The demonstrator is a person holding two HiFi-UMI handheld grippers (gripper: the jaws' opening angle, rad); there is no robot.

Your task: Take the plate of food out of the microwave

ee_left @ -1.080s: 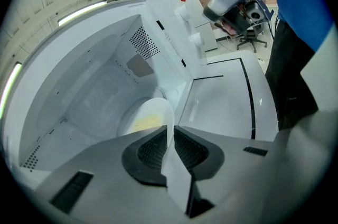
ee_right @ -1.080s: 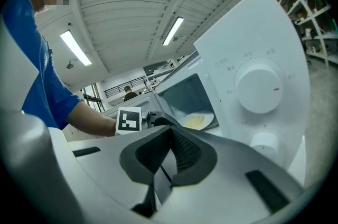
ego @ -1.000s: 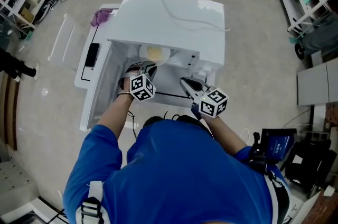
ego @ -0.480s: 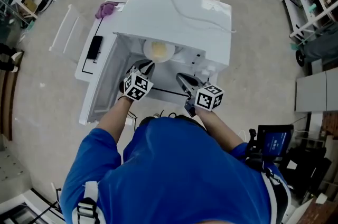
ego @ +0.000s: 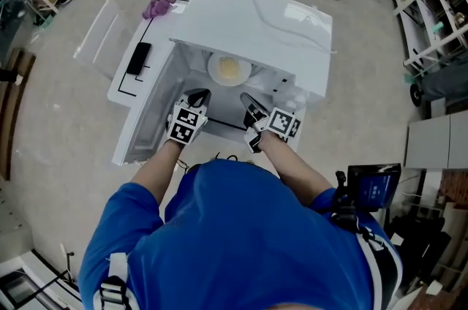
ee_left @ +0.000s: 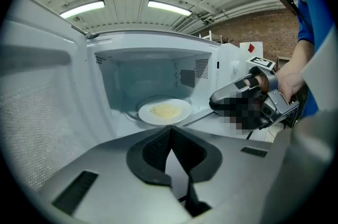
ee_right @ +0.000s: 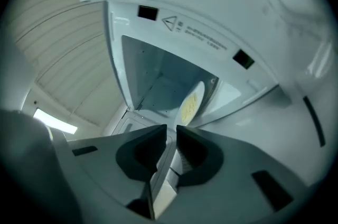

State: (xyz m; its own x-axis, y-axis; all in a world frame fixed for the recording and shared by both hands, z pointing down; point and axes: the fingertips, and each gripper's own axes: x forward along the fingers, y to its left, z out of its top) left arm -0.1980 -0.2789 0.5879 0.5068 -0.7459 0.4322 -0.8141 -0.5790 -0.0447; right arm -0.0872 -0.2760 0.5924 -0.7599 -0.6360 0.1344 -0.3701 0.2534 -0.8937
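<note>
- The white microwave [ego: 256, 16] stands with its door [ego: 142, 122] swung wide open to the left.
- The plate [ego: 213, 72] of yellow food [ego: 229, 68] sits inside the microwave, set back from the opening, and neither claw touches it.
- The left claw [ego: 197, 96] hovers at the opening, its tips together and holding nothing.
- The right claw [ego: 253, 106] is beside it; its jaws have just been opening to a narrow gap, with nothing between them.

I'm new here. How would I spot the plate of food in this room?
Find the big white microwave in the middle of the room, its door swung open to the left. Inside the open cavity, on its floor, lies the plate. It is the only round white dish there, with a pale yellow heap of food in its middle.
</note>
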